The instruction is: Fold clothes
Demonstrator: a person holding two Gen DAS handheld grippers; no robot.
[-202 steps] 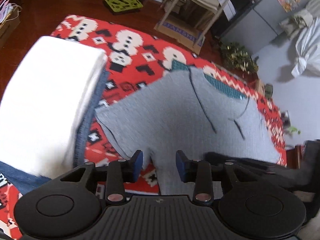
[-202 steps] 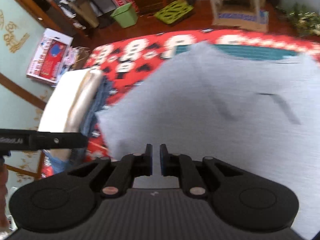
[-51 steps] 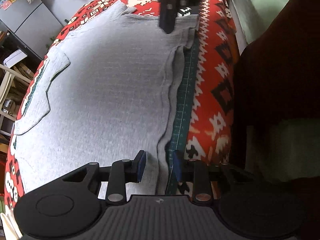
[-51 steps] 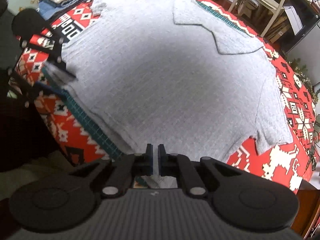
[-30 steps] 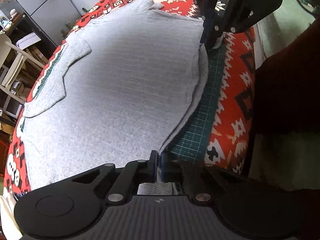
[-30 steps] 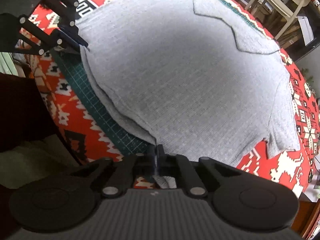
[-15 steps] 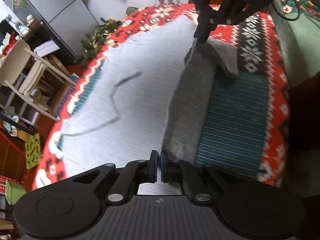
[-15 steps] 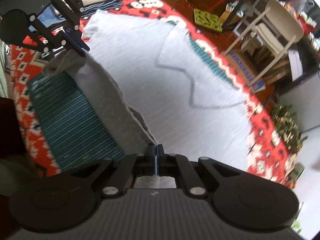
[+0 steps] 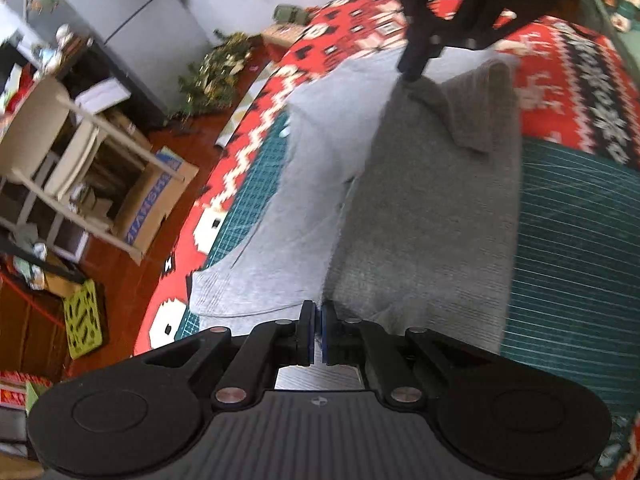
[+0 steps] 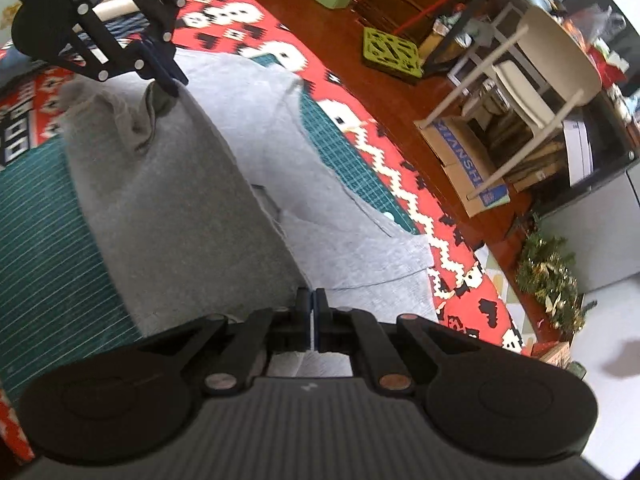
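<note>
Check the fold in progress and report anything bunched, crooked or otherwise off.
One thing: on the grey shirt, the lifted edge bunches into a small crumpled flap just below the left gripper. The right gripper end looks smooth.

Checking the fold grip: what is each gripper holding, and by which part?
Both hold the grey T-shirt by its lifted edge: left gripper at one end, right gripper at the other.
</note>
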